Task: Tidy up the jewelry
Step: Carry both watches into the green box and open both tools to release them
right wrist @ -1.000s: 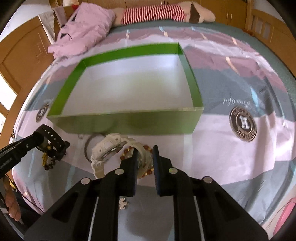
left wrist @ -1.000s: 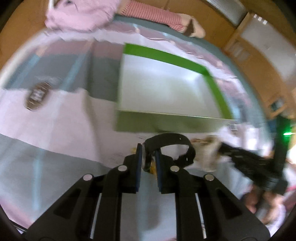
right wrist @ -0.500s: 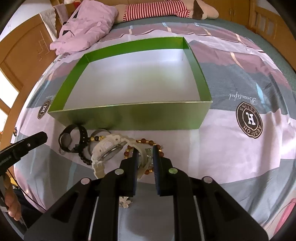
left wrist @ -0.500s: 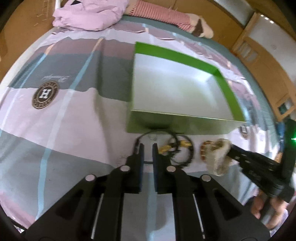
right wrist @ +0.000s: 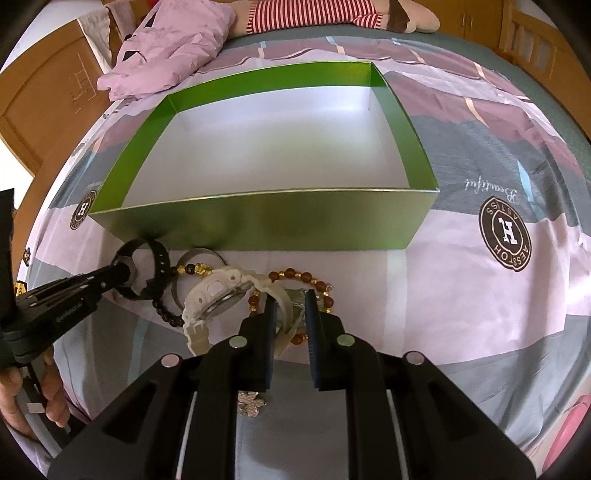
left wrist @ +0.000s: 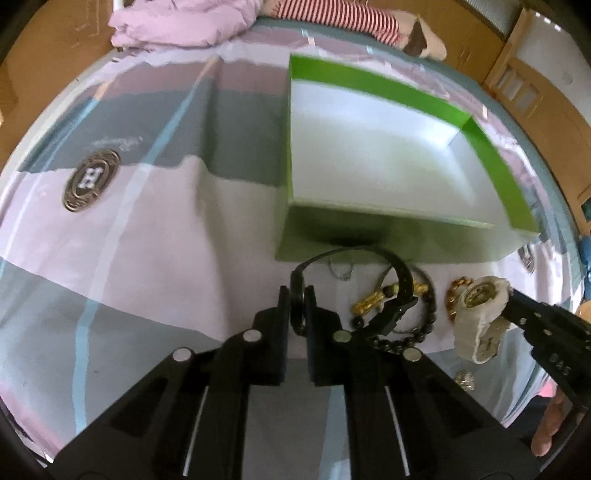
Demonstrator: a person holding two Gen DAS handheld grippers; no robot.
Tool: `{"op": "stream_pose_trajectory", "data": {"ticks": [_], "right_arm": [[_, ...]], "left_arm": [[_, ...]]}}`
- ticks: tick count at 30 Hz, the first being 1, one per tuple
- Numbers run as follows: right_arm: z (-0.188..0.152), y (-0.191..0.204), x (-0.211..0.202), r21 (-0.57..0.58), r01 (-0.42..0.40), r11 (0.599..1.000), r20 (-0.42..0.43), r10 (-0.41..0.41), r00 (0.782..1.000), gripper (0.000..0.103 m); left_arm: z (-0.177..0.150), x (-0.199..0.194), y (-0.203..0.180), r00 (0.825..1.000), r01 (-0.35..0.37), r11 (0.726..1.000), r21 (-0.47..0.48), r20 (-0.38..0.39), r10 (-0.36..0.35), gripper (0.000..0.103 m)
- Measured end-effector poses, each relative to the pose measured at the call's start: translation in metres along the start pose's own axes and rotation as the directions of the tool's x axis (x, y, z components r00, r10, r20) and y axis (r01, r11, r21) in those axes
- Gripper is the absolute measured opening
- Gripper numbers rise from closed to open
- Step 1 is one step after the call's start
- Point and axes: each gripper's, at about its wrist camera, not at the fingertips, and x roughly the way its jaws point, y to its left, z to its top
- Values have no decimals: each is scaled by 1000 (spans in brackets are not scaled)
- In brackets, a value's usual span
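A green box point(right wrist: 258, 221) with a white inside stands open on the bed, also in the left wrist view point(left wrist: 388, 236). My left gripper point(left wrist: 297, 295) is shut on a black watch point(left wrist: 391, 269), seen in the right wrist view too point(right wrist: 147, 269), just in front of the box. My right gripper point(right wrist: 290, 299) is shut on the strap of a white watch point(right wrist: 218, 295), which shows in the left wrist view point(left wrist: 480, 314). A brown bead bracelet point(right wrist: 299, 275), black beads point(right wrist: 166, 312), gold beads point(left wrist: 369, 304) and a metal ring point(right wrist: 199, 254) lie on the sheet.
A small flower brooch point(right wrist: 251, 402) lies under my right gripper. A pink garment point(right wrist: 170, 44) and a striped plush toy point(right wrist: 332, 14) lie at the bed's far end. Wooden furniture surrounds the bed.
My left gripper let the black watch down, then closed on it again and raised it slightly. My right gripper stays on the white watch's strap.
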Motion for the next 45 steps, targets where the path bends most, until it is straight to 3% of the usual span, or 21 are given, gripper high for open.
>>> {"op": "stream_pose_trajectory", "data": {"ticks": [4,7,12,17,19,21,22,23,27,29,33,36,40,43,45], "right_arm": [[4,-1,-18,1,-11,1000,51,11,999,15],[17,-2,-45,2,-54,999,116,54,992,15],[68,-2,-58,1,-37,999,171,36,985,15],[100,-9,-12,0,19,1000,169,-19,985,15],[102,-11,6,15,26,1000,121,-28,992,20],[104,-13,12,38,-28,999,83,24,996,33],[105,-12,6,46,-40,998,101,35,994,46],[106,-12,-2,52,-41,998,128,34,991,57],[99,-7,-41,6,-82,997,196,79,978,60],[92,-6,-51,-33,-104,994,171,108,979,60],[63,6,-40,-173,-153,973,6,156,988,53],[44,10,-13,-216,-116,970,-107,94,990,48],[28,-3,34,-203,39,978,-204,-81,976,48],[23,-6,46,-194,29,981,-239,-76,968,48],[20,1,43,-219,-9,976,-246,-46,968,22]], "left_arm": [[11,-43,-5,993,61,998,13,97,-62,7],[33,-68,-20,983,46,996,71,177,-58,8],[72,-43,-47,983,23,990,138,175,-47,8],[85,2,-45,994,10,993,116,104,-22,8],[86,7,-42,995,28,993,115,89,-39,11],[83,2,-40,994,26,993,113,104,-38,15],[83,-1,-38,993,22,994,110,115,-35,25],[83,-7,-36,991,29,994,106,124,-43,30],[70,-29,-31,990,69,990,125,116,-84,31],[57,-31,-30,994,75,986,146,72,-86,31],[39,-15,-39,992,125,974,188,-50,-117,31],[29,1,-50,988,127,966,223,-113,-104,31],[16,20,-65,980,129,955,268,-182,-81,31],[10,33,-66,975,116,954,277,-216,-56,31],[6,43,-65,973,93,955,280,-229,-28,25]]}}
